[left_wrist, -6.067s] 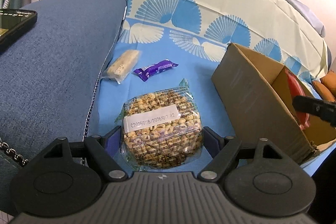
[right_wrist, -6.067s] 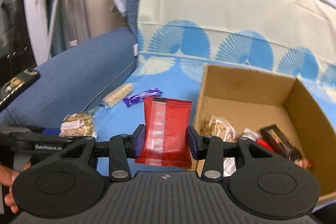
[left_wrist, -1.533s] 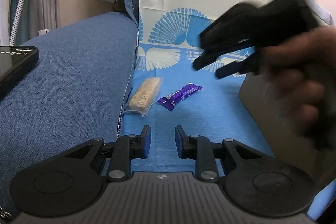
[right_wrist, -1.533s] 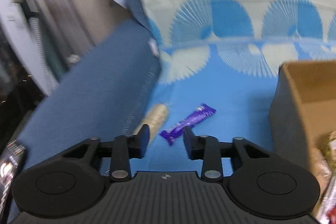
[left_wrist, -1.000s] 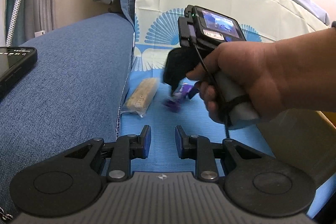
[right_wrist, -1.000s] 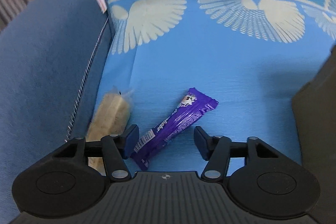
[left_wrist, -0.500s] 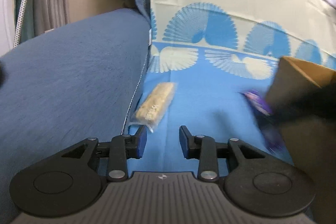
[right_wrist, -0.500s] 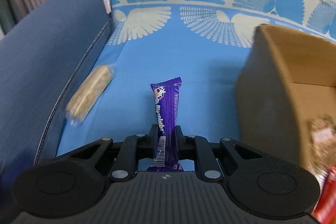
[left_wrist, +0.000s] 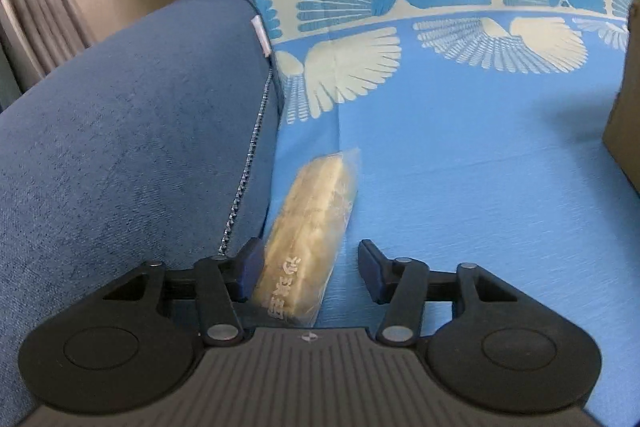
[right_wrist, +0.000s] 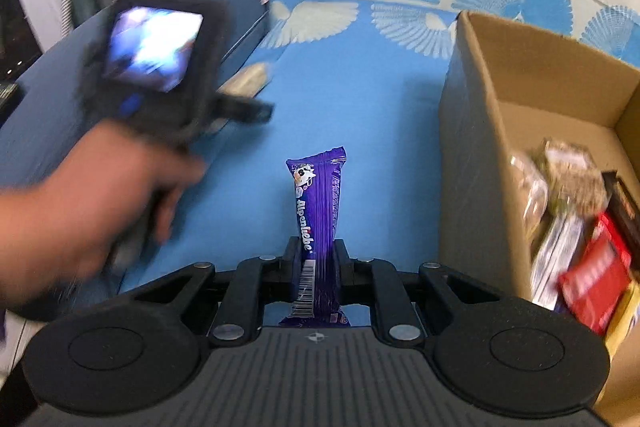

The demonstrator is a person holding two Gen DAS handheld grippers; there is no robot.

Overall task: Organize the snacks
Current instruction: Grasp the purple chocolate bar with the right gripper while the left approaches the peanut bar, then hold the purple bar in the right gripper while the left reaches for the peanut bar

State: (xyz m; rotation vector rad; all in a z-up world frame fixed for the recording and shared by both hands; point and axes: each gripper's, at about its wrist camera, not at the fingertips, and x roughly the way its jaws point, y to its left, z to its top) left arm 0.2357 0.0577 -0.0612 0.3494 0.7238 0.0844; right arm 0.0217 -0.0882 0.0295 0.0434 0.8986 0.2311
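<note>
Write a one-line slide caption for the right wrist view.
Right gripper clamps a purple candy bar wrapper above the blue patterned cloth, beside the open brown cardboard box of packaged snacks.

Blue sofa is carrying a blue cloth w/ fan print over its seat. Clear-wrapped biscuit pack is lying on the cloth at left, right beside the armrest seam. Cardboard box w/ snacks is sitting at right.
</note>
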